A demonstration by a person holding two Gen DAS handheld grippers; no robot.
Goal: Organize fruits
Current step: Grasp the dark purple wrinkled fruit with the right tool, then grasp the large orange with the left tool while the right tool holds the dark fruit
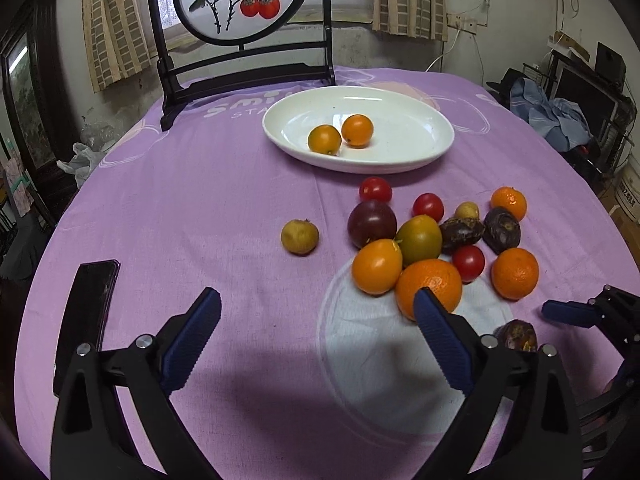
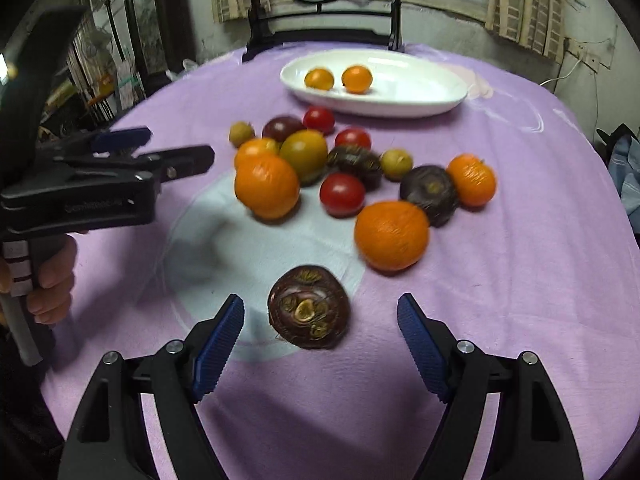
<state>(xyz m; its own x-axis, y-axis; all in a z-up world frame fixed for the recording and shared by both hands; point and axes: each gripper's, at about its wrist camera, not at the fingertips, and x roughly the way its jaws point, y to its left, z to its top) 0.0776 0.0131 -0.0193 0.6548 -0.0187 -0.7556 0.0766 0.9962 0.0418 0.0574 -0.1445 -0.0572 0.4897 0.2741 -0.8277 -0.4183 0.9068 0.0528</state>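
both claws gape; right claw [image 2: 320, 312] faces a dark fruit [image 2: 308, 307].

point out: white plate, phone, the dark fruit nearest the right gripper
white plate [image 1: 436, 136], left wrist view, bare right rim.
phone [image 1: 86, 312], left wrist view, middle of its dark face.
dark fruit [image 2: 308, 307], right wrist view, its top centre.

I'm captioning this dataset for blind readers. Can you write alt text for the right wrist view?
The open right gripper frames a dark water chestnut on a purple tablecloth. Beyond lie mixed oranges, tomatoes and chestnuts, then a white plate holding two small orange fruits. The left gripper shows at left.
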